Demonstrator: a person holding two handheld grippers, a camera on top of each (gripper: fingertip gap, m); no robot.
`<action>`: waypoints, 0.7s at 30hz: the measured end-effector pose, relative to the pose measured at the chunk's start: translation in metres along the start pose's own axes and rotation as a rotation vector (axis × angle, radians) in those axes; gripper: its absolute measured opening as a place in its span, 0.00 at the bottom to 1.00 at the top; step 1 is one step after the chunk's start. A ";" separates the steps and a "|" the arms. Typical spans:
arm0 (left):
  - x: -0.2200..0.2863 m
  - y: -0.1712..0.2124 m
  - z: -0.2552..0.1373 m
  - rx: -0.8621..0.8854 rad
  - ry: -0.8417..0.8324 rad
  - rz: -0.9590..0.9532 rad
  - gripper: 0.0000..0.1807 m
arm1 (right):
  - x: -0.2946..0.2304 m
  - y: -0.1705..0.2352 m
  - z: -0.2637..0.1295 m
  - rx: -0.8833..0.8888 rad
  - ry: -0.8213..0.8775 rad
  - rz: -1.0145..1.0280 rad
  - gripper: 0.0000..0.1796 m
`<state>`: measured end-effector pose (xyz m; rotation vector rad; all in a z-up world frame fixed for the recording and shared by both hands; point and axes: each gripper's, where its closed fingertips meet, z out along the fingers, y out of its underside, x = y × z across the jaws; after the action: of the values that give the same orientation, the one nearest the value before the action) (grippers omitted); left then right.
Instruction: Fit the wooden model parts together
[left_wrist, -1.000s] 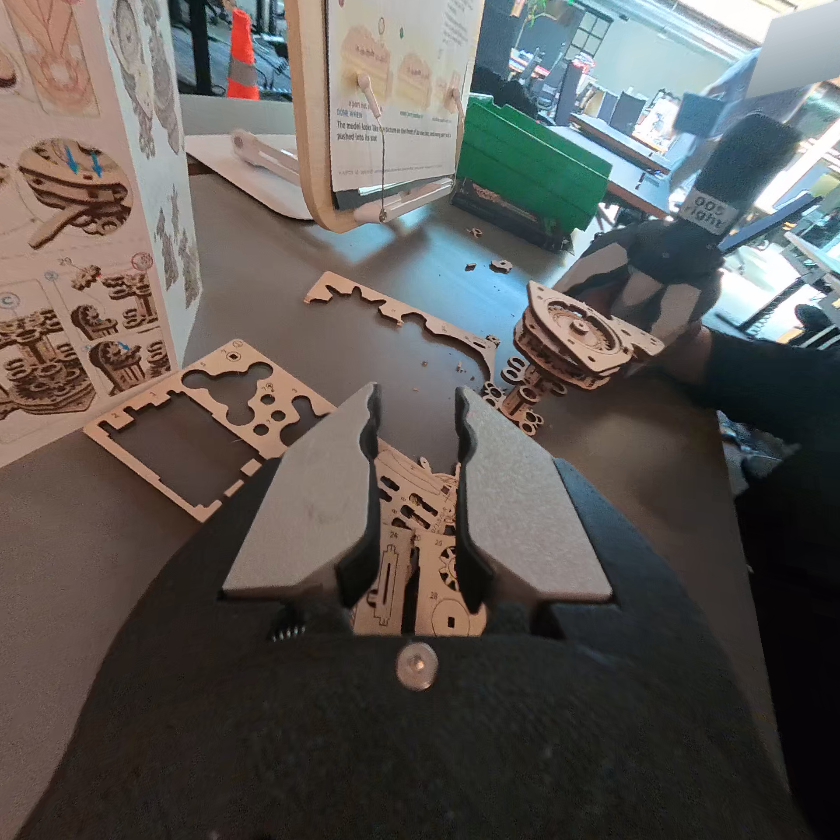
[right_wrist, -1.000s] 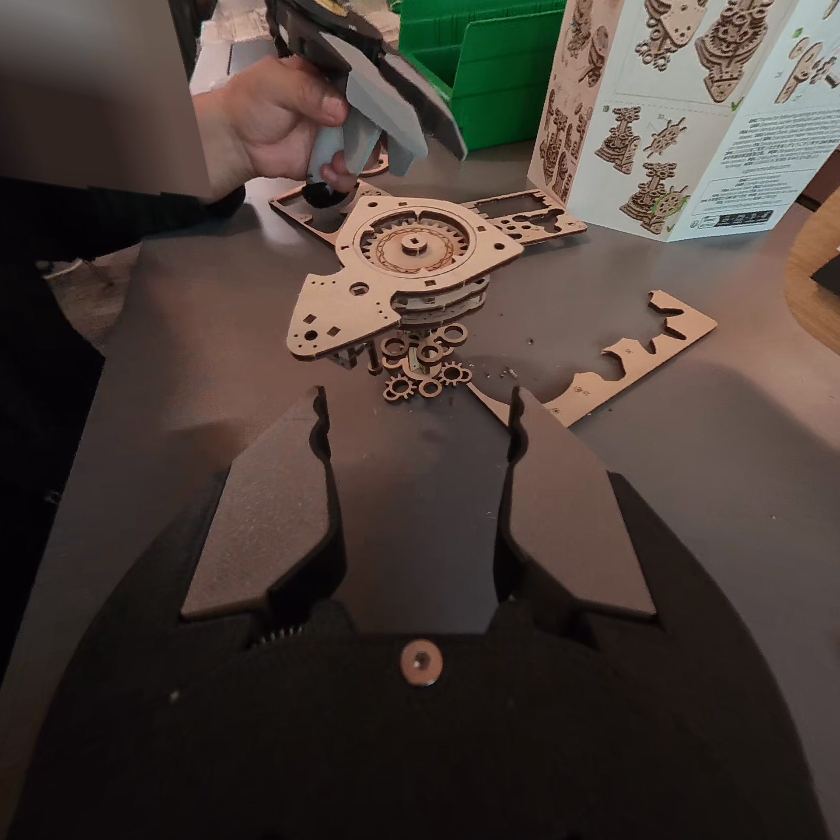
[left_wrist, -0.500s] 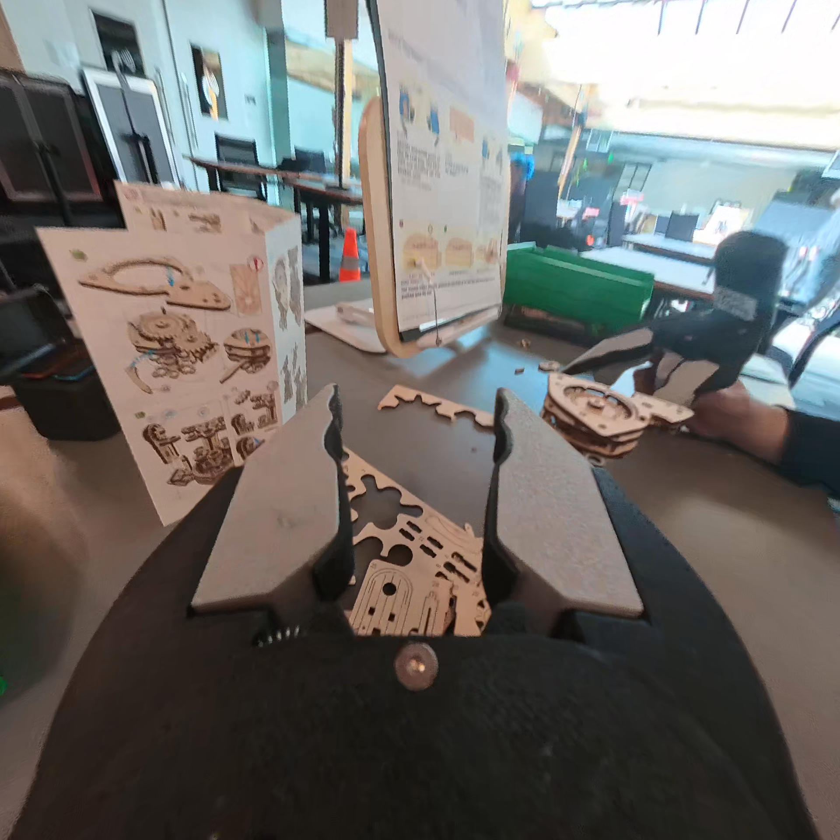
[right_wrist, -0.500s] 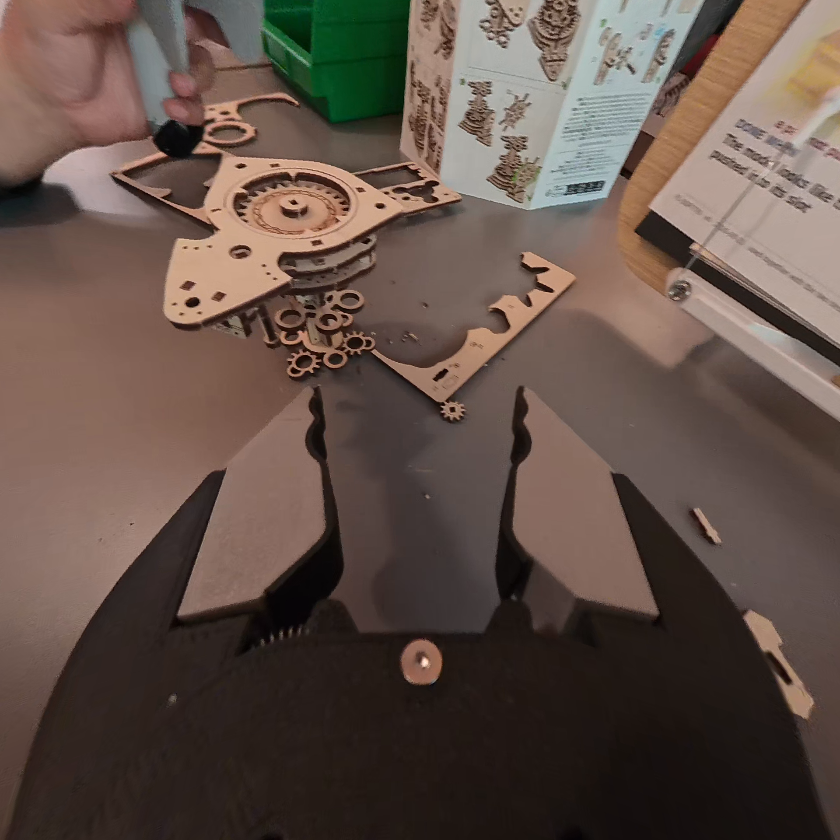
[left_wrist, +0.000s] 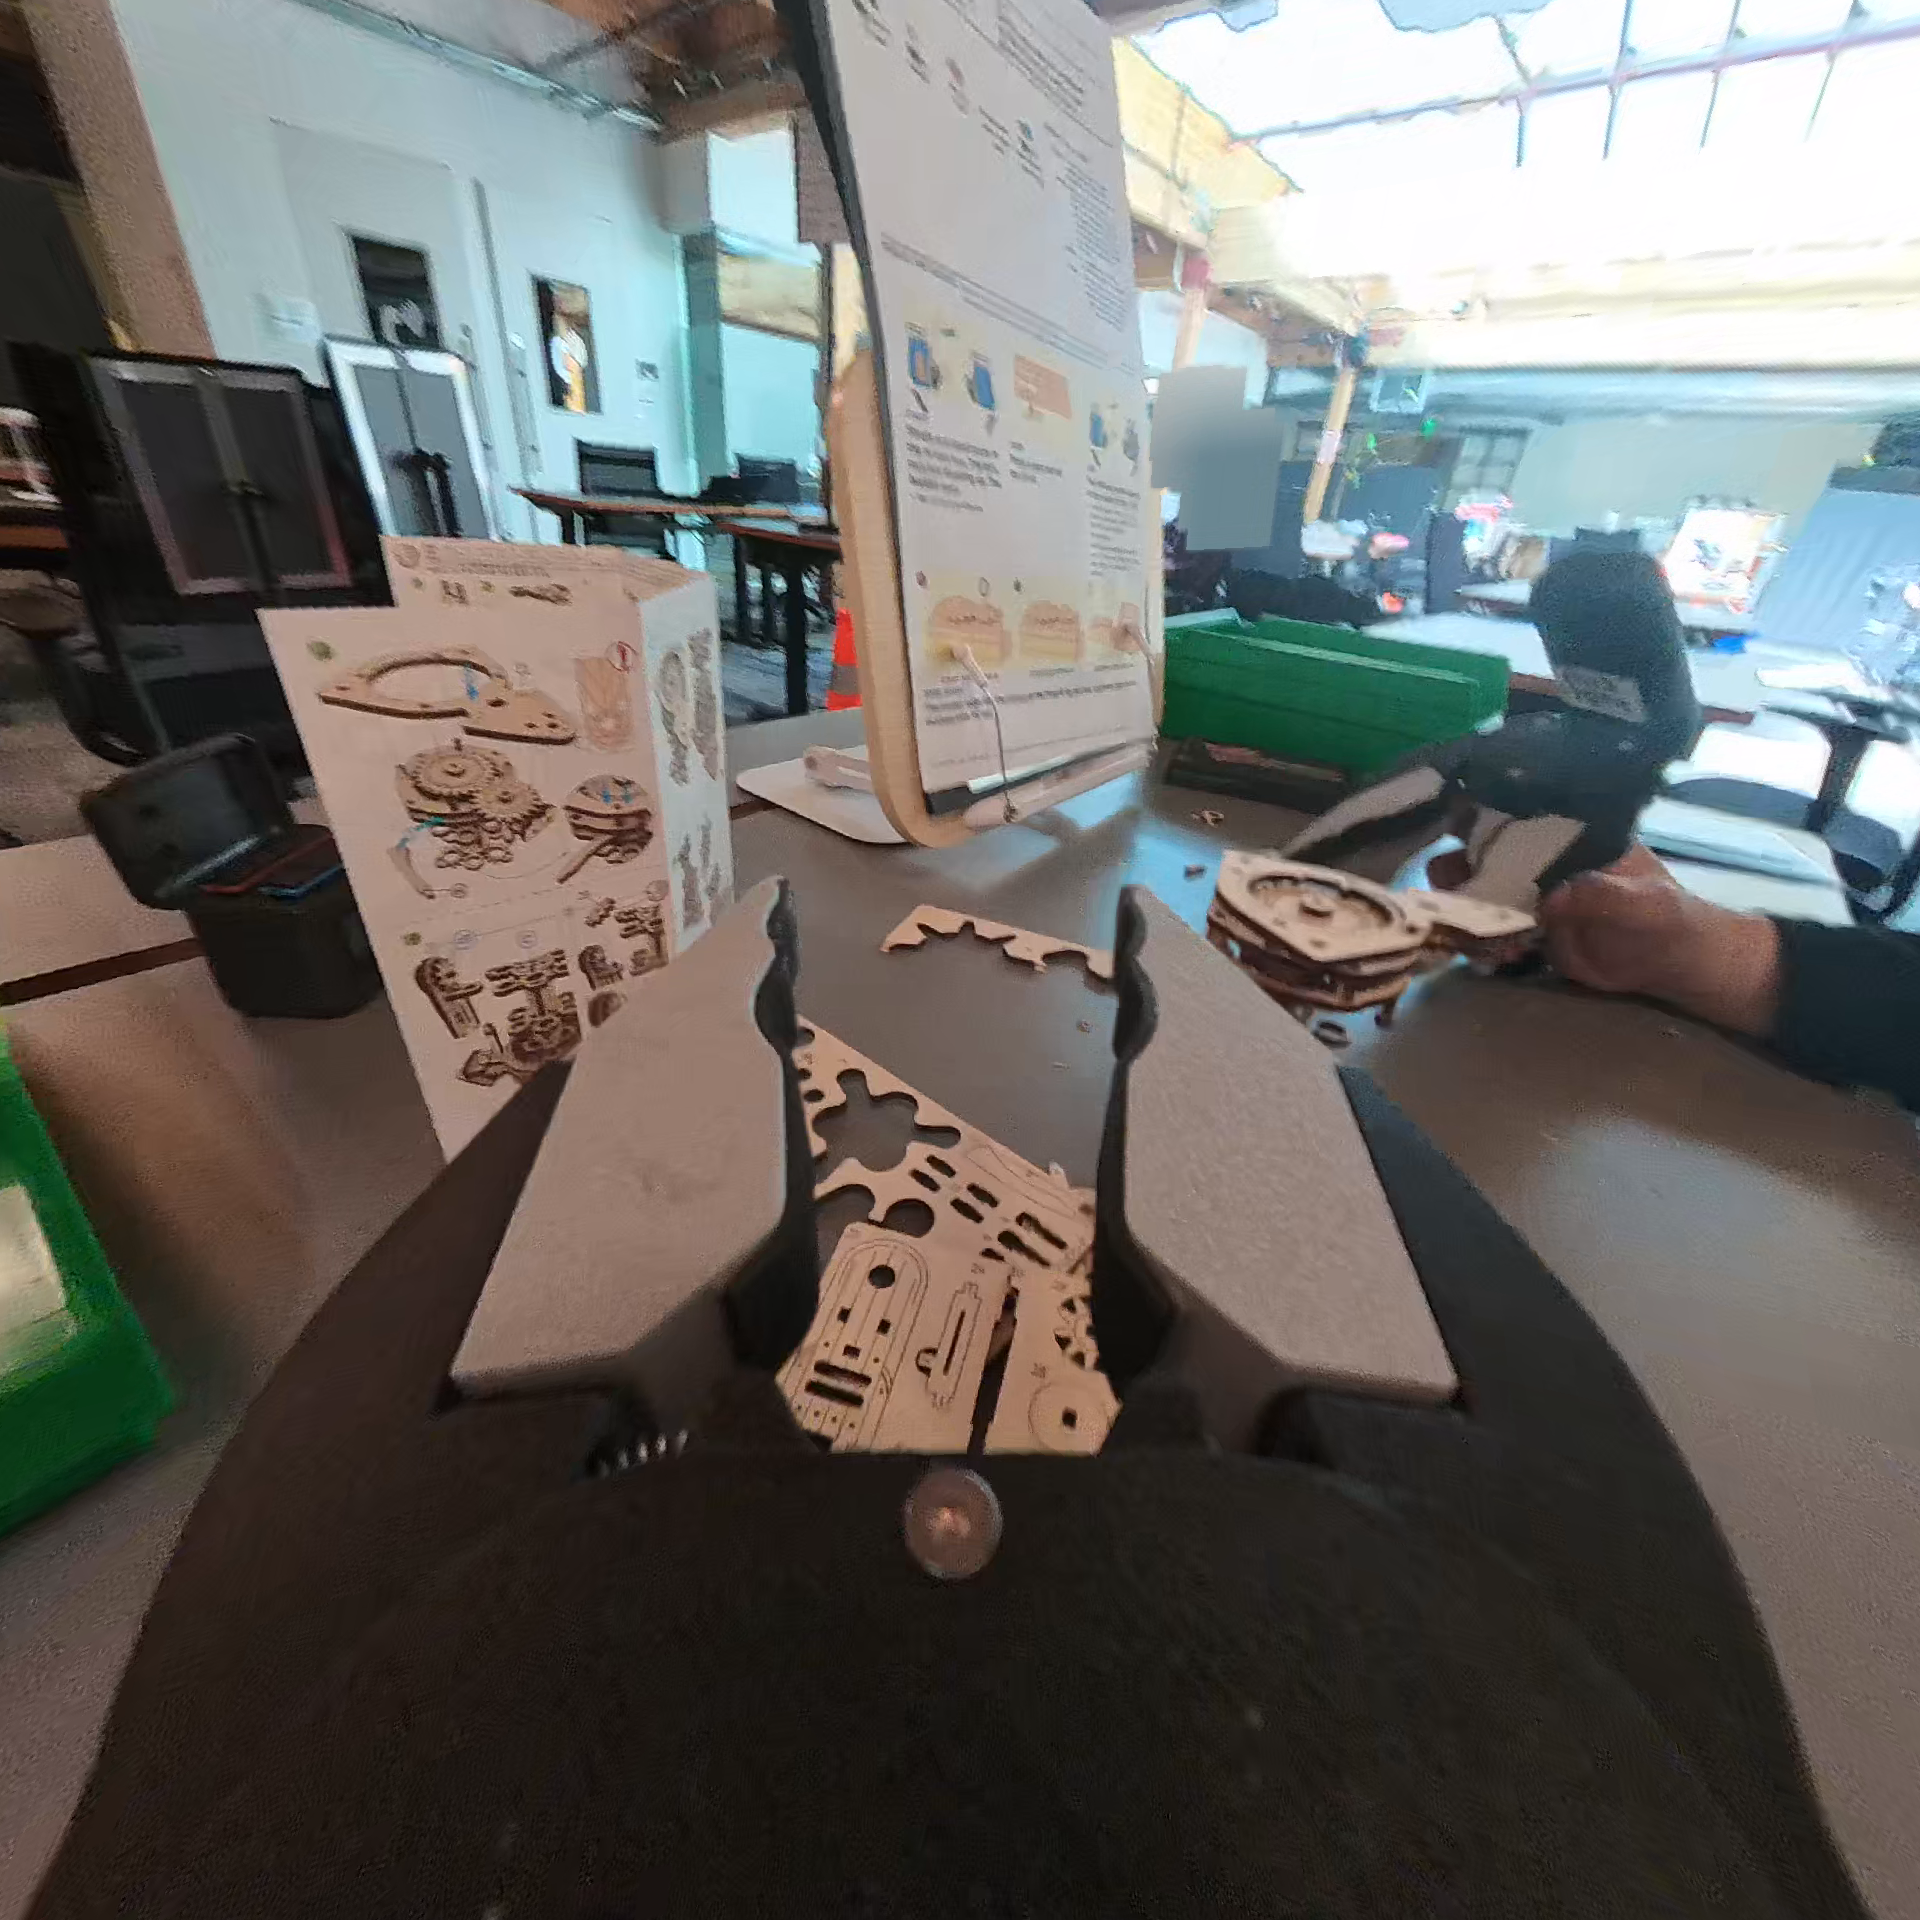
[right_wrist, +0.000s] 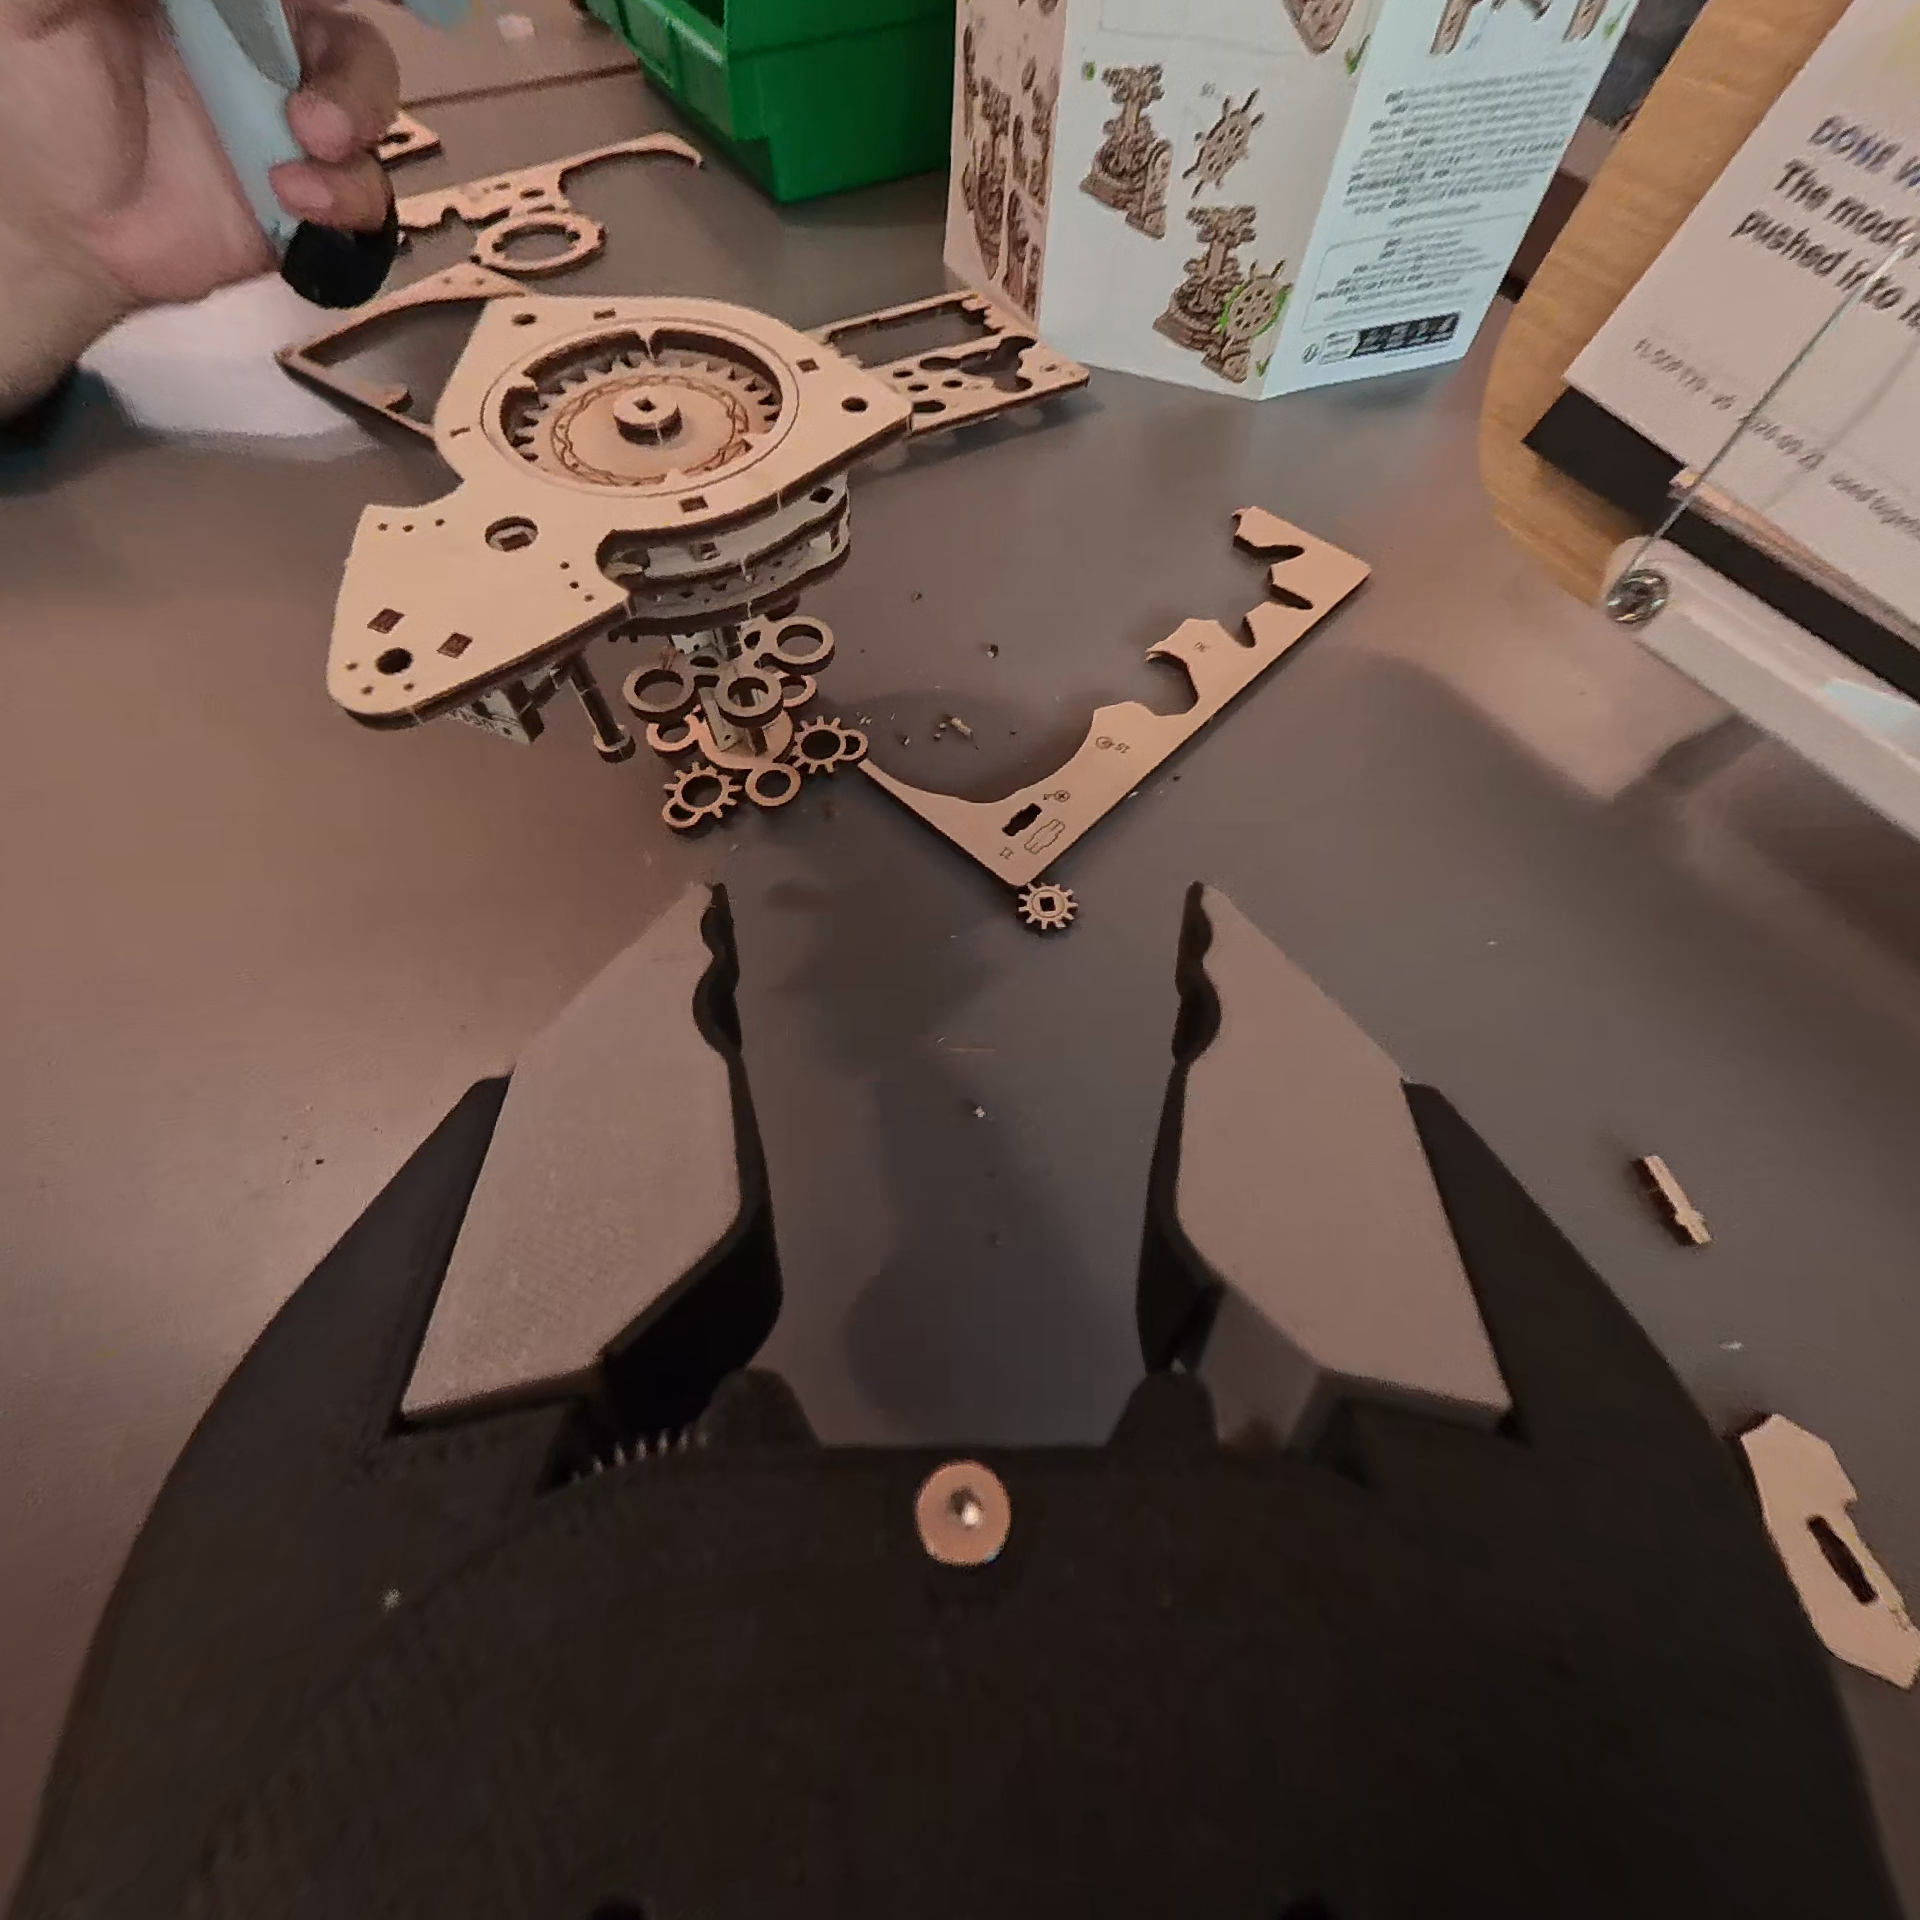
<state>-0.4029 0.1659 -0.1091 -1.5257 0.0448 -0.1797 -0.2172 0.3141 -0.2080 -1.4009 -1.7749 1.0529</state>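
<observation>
While both jaws stand open and empty, the right gripper (right_wrist: 951, 925) faces the small gear (right_wrist: 1050, 904) at frame centre; the half-built model (right_wrist: 623, 499) sits upper left. Left gripper (left_wrist: 951, 966) hovers over the parts sheet (left_wrist: 935, 1226). Advice: centre on the gear, close gently.

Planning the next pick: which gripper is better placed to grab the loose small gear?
Right. The right gripper is open with the small gear just ahead of its fingertips. The left gripper is over a part sheet.
</observation>
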 end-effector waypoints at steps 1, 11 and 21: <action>-0.001 0.004 0.001 -0.040 0.022 0.006 0.34 | 0.000 0.001 0.002 -0.014 -0.013 -0.006 0.46; -0.028 0.038 -0.035 -0.345 0.068 0.147 0.38 | 0.005 0.006 0.013 -0.070 -0.086 -0.077 0.46; -0.036 0.050 -0.039 -0.375 0.005 0.207 0.35 | 0.009 0.000 0.008 -0.021 -0.096 -0.032 0.45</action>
<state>-0.4398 0.1338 -0.1634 -1.8812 0.2510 -0.0076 -0.2261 0.3215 -0.2115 -1.3499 -1.8759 1.1043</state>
